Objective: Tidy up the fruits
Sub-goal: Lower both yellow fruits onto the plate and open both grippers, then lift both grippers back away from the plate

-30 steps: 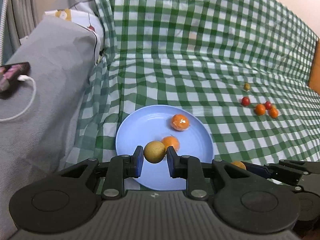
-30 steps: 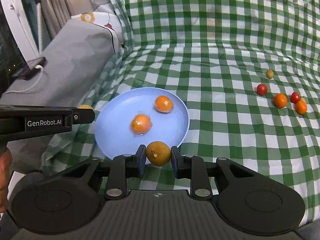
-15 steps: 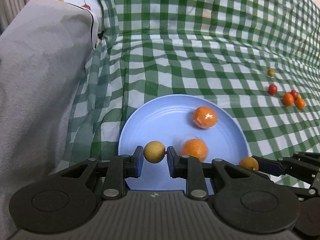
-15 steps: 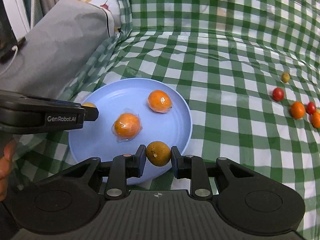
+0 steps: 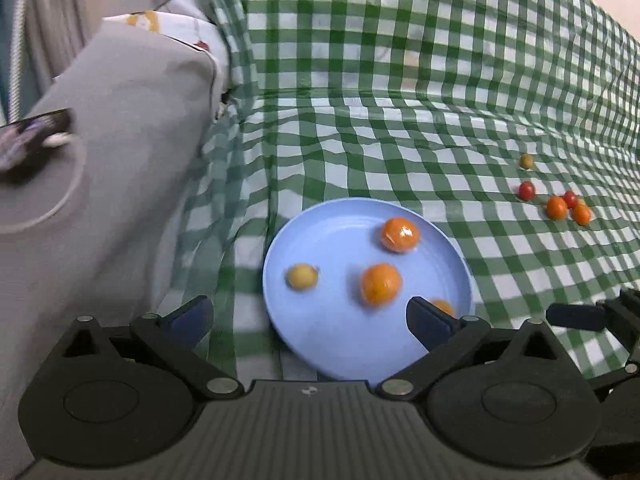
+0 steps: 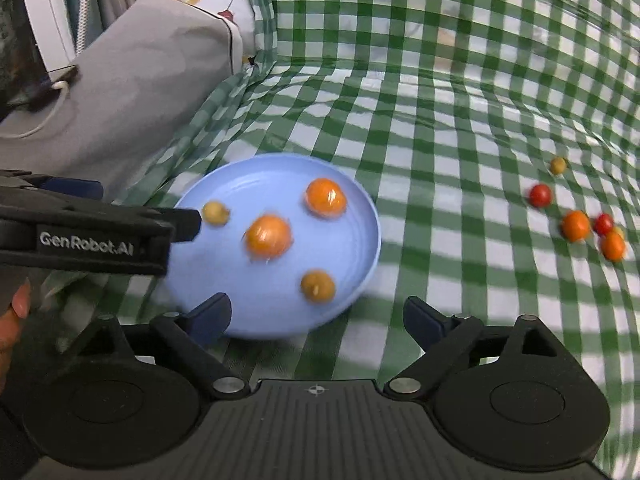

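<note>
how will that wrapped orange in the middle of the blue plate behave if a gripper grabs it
The wrapped orange is round, so a nudge would probably roll it across the smooth blue plate. Its glossy film looks slippery, so pads may slide.

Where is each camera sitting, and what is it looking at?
Left wrist: rides on the left claw, looking down at the blue plate; its open fingers show, the right claw's tip at right.
Right wrist: rides on the right claw, same plate; left claw and a fingertip show.
Shared: plate, checked cloth.
</note>
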### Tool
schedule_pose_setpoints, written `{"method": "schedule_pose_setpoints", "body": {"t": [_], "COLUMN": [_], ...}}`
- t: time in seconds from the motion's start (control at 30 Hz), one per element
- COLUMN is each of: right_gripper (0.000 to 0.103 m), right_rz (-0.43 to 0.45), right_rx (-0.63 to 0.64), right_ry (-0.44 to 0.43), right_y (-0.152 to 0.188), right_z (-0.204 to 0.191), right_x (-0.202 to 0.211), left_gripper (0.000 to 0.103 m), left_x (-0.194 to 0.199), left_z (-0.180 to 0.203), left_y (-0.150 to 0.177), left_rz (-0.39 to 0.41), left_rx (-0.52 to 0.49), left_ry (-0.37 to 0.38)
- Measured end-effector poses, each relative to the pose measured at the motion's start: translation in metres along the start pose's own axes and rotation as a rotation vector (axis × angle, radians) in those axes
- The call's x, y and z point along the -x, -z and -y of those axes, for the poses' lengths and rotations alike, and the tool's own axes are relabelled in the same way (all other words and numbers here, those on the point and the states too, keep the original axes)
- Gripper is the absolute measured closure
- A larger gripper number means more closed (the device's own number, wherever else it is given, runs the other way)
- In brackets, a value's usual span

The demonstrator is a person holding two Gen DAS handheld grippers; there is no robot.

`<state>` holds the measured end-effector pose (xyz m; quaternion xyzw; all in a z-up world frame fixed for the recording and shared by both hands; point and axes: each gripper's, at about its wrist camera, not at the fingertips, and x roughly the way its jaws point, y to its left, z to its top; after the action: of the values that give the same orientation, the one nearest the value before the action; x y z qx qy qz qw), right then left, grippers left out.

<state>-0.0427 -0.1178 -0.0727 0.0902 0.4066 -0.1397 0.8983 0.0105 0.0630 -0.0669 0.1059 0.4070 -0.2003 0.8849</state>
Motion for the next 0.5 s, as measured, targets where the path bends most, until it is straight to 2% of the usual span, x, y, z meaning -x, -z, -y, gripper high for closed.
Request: {"method": "schedule_pose_setpoints", "body": {"t": [0.13,0.23,0.33,0.43,0.5], "right_gripper": [0.008,0.008,0.008,0.004,0.002], "right_rz": [-0.002,0.024,0.067,0.117,0.141], "right_rx": [-0.020,-0.047,-0.108,-0.131,-0.122], "right_ry": [0.010,0.057,0.083,0.086,0.066], "right_y": [0.018,0.025,0.028,0.035,0.041], "right_z": [-0.003,-0.001,0.000,-0.003,-0.009], "right_x": [0.037,0.068,0.104,0.139,0.159], "left_gripper": [0.000,0.000,0.000,0.000,0.000], "left_x": [0.034,0.059,0.086,0.113,0.126], "left_z": [0.007,0.011,0.016,0.021,0.023], "left_y": [0.010,0.012,0.012,0.017,0.020], "left_rz": [-0.011,-0.008,0.041,0.101,0.106], "left_rx": [0.017,0.014,-0.002,-0.005,0.011], "left_ry": [0.003,0.028,0.052,0.033,0.019]}}
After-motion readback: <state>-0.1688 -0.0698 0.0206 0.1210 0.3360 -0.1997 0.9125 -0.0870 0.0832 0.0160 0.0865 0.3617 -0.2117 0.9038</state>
